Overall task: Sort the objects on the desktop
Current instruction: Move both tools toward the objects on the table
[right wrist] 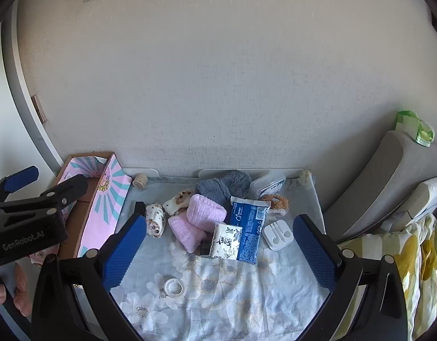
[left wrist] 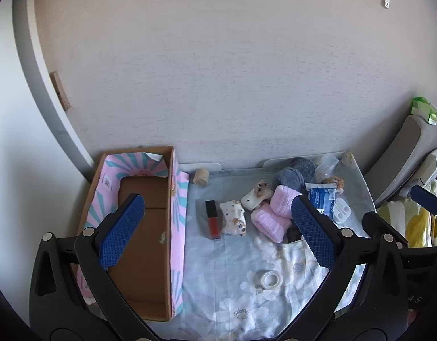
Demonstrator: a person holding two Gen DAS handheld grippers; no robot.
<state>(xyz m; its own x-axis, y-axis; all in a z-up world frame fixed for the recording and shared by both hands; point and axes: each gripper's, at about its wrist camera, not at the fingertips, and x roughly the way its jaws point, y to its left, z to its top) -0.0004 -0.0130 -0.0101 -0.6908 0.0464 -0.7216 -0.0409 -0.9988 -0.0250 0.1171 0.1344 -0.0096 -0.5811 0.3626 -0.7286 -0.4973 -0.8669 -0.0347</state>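
While unsorted, pink fuzzy socks (right wrist: pixel 200 221), blue packet (right wrist: pixel 248 227), cardboard box (left wrist: pixel 144 221) empty

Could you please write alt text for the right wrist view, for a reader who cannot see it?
The open right gripper hovers above a floral cloth strewn with pink socks, a blue packet, an earphone case and a tape roll. A cardboard box stands left.

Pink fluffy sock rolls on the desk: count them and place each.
2. One pink roll lies in front of the grey roll; the other pink roll lies against it, nearer the camera. More may be hidden underneath.
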